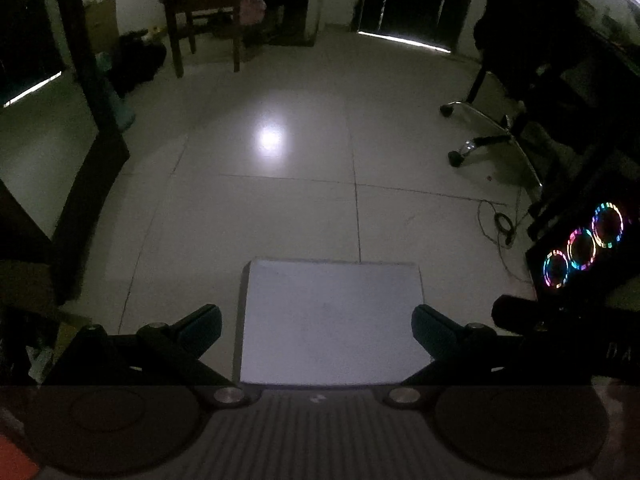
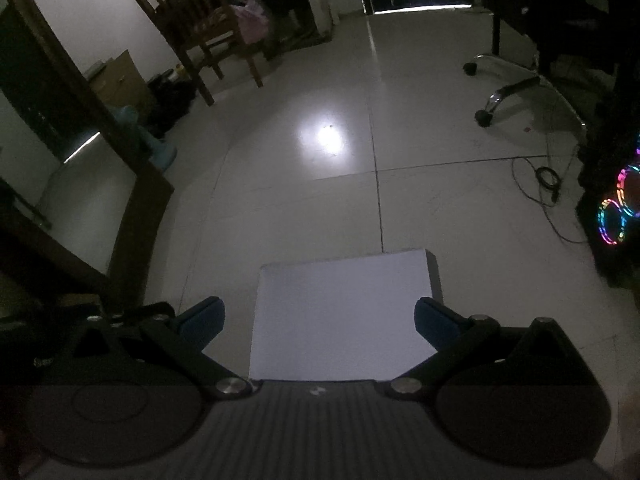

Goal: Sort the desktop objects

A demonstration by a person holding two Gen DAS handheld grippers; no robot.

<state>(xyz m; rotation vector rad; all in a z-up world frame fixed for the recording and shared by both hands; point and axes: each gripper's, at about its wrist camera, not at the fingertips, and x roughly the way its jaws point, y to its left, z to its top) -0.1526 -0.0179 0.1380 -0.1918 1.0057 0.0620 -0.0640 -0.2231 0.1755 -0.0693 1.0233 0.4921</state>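
A white flat box [image 1: 332,320] lies below my left gripper [image 1: 317,330], between its wide-open blue-padded fingers; the fingers do not touch it. The same white box [image 2: 344,316] shows in the right wrist view, below my right gripper [image 2: 318,320], which is also wide open and empty. Both grippers look out over a dim tiled floor. No other desktop objects are visible in either view.
A wooden chair [image 1: 204,8] stands far ahead left, also in the right wrist view [image 2: 200,20]. An office chair base [image 1: 492,136] and a computer case with glowing fans [image 1: 580,244] are at right. A cable [image 2: 544,184] lies on the floor. Dark furniture [image 1: 80,168] is at left.
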